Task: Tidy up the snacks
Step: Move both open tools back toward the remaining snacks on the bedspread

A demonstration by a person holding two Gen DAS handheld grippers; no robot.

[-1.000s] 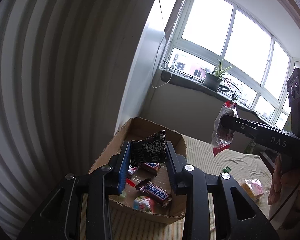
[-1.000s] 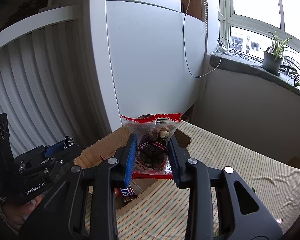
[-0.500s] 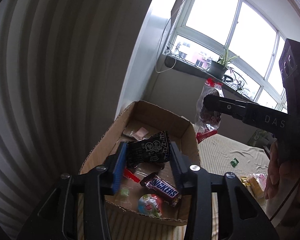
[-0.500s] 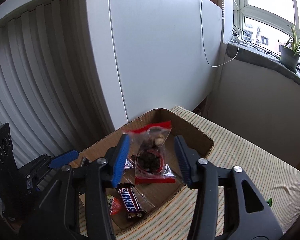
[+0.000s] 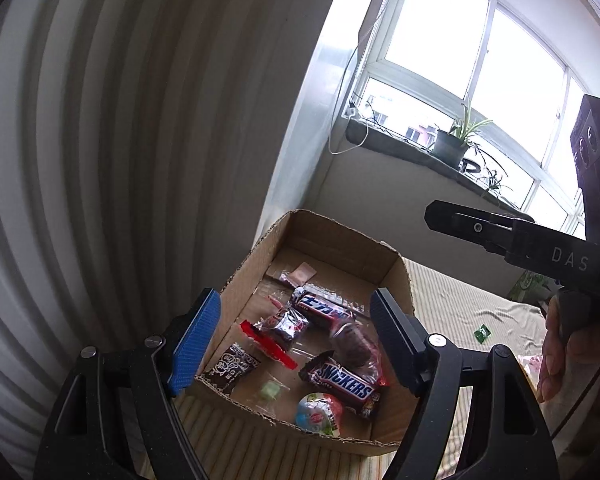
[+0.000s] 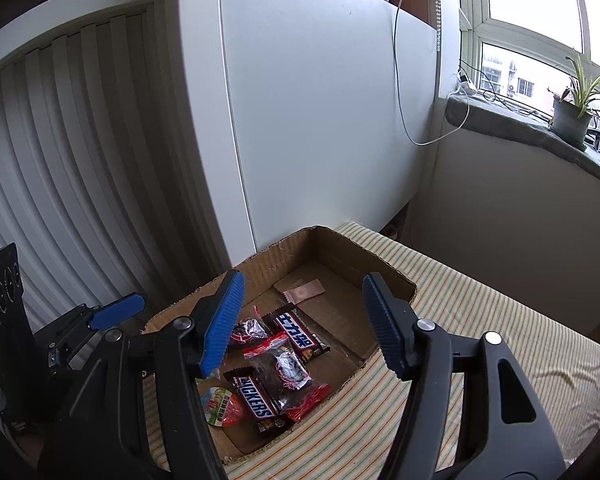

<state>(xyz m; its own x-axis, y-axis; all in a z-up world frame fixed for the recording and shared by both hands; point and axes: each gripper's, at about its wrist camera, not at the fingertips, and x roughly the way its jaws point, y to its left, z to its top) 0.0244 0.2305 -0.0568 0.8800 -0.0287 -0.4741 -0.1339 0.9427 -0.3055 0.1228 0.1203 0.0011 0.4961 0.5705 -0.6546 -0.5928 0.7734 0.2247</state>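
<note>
An open cardboard box (image 5: 340, 226) (image 6: 328, 250) stands on the striped cloth and holds several snacks. My left gripper (image 5: 296, 296) hovers over its near side, jaws opening, nothing between the pads. A black printed packet (image 5: 232, 366) lies loose in the box's near left corner. My right gripper (image 6: 303, 278) hangs above the box, jaws opening and empty. Below it a clear bag with red ends (image 6: 286, 368) (image 5: 352, 344) rests on a Snickers bar (image 6: 254, 400) (image 5: 340, 380). A blue-lettered bar (image 6: 300, 332) and a round candy (image 5: 320, 414) lie nearby.
A white wall panel and ribbed doors stand close behind and left of the box. Striped cloth (image 6: 480, 320) runs to the right, with a small green wrapper (image 5: 482, 333) on it. A person's hand (image 5: 560, 352) holds the right gripper. A potted plant (image 6: 572, 120) sits on the sill.
Both grippers have opened. The black packet dropped from the left jaws into the box, and the red-ended bag fell from the right jaws onto the snacks. The right gripper moved over the box.
</note>
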